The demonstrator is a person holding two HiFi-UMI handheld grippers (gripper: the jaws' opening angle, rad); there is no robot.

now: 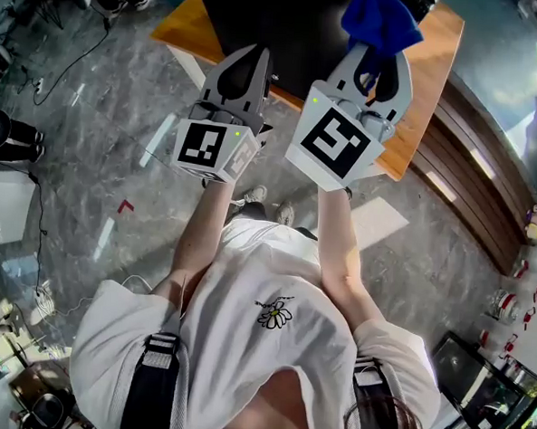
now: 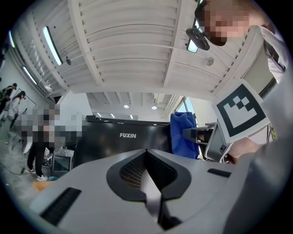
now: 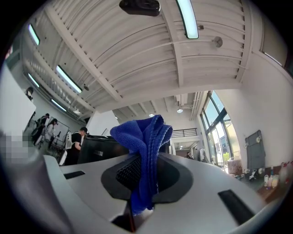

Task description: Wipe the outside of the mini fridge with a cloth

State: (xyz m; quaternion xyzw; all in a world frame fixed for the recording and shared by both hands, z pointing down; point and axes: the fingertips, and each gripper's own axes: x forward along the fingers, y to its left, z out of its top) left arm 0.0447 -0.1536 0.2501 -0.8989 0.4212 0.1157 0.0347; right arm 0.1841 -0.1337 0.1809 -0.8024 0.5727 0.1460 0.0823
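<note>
The black mini fridge [image 1: 298, 29] stands on a wooden table [image 1: 428, 101] at the top of the head view; the left gripper view shows its front [image 2: 119, 141] with a white logo. A blue cloth [image 1: 379, 16] sticks up out of my right gripper [image 1: 383, 60], which is shut on it just in front of the fridge. In the right gripper view the cloth [image 3: 145, 141] bunches above the jaws and hides part of the fridge [image 3: 97, 148]. My left gripper [image 1: 256, 61] is beside it, jaws pressed together with nothing between them [image 2: 147, 154].
Grey marble floor lies under the table, with cables [image 1: 69, 61] at the left. A wooden stepped ledge [image 1: 487, 195] runs along the right. A black box [image 1: 463, 366] sits at the lower right. People stand beyond the fridge's left side [image 2: 39, 151].
</note>
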